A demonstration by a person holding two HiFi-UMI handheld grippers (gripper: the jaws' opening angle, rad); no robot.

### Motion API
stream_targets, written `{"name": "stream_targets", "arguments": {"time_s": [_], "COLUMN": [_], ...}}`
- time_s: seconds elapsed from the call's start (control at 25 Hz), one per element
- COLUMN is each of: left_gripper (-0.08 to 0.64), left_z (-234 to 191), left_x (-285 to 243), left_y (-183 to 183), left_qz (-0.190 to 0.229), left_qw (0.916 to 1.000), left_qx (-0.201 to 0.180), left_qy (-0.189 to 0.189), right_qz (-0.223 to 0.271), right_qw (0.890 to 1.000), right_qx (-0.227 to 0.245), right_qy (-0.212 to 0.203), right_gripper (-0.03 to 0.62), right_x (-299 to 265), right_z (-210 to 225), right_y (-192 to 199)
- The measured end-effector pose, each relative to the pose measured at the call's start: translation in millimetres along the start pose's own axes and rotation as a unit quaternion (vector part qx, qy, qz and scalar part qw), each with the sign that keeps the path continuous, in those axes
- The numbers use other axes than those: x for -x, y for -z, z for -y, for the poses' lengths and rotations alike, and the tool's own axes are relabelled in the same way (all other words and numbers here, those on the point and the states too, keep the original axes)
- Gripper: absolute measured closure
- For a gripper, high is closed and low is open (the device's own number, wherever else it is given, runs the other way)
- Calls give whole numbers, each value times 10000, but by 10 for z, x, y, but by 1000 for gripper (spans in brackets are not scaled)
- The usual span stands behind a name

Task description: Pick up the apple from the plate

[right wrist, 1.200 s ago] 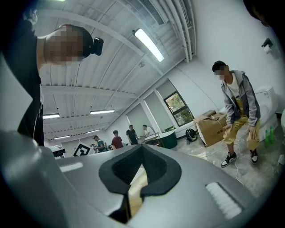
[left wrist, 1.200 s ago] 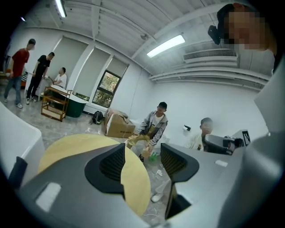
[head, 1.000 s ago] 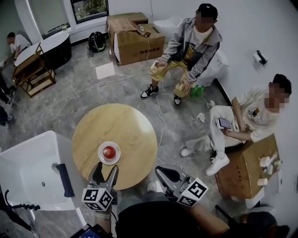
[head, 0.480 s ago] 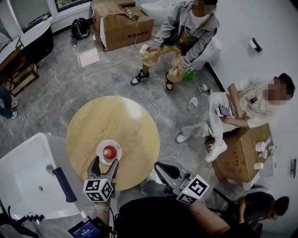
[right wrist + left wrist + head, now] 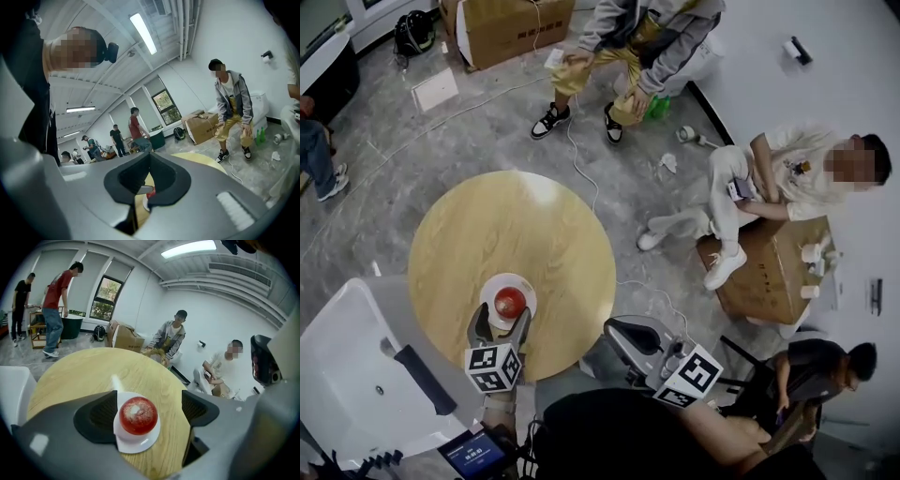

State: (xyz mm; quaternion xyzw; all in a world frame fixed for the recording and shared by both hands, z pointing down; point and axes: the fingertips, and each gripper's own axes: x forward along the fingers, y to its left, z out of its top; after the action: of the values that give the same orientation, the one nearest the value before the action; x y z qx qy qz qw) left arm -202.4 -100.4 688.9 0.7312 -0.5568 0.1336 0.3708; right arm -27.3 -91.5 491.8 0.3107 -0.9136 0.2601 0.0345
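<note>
A red apple (image 5: 509, 302) sits on a small white plate (image 5: 525, 286) near the front edge of the round wooden table (image 5: 516, 234). My left gripper (image 5: 500, 321) reaches over that edge, its jaws opening. In the left gripper view the apple (image 5: 138, 415) lies between the two dark pads (image 5: 99, 417) on its plate (image 5: 136, 442), and neither pad touches it. My right gripper (image 5: 626, 336) hangs off the table's right side, its jaws closed with nothing in them. In the right gripper view its tips (image 5: 149, 155) meet, and a sliver of the apple (image 5: 150, 192) shows below them.
A white tub (image 5: 347, 356) stands left of the table. Two people sit on the floor side to the right and back (image 5: 787, 178), (image 5: 628, 37), near a cardboard box (image 5: 769, 277). A white cable (image 5: 581, 178) runs across the grey floor.
My left gripper has come down and forward until its jaws flank the apple, and they stand wider apart. The right gripper has shifted a little beside the table. The head view has tilted.
</note>
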Motion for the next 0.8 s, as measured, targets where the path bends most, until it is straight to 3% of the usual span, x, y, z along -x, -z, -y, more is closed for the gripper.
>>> {"name": "stream_targets", "arguments": {"time_s": [0.36, 0.8], "left_gripper": [110, 121], "left_z": [-179, -258], "left_x": [-335, -628], "left_y": [348, 517], "left_qz": [-478, -751], "left_qw": [9987, 9963], "left_qx": [-147, -389], "left_qy": [-109, -148], "right_qz": [-115, -221], "right_qw": [9990, 9959], "right_qx": [-131, -251], "right_qy": [405, 835], "right_gripper": [587, 588], "right_x": [-31, 86], "right_z": [33, 143], "right_y": [144, 270]}}
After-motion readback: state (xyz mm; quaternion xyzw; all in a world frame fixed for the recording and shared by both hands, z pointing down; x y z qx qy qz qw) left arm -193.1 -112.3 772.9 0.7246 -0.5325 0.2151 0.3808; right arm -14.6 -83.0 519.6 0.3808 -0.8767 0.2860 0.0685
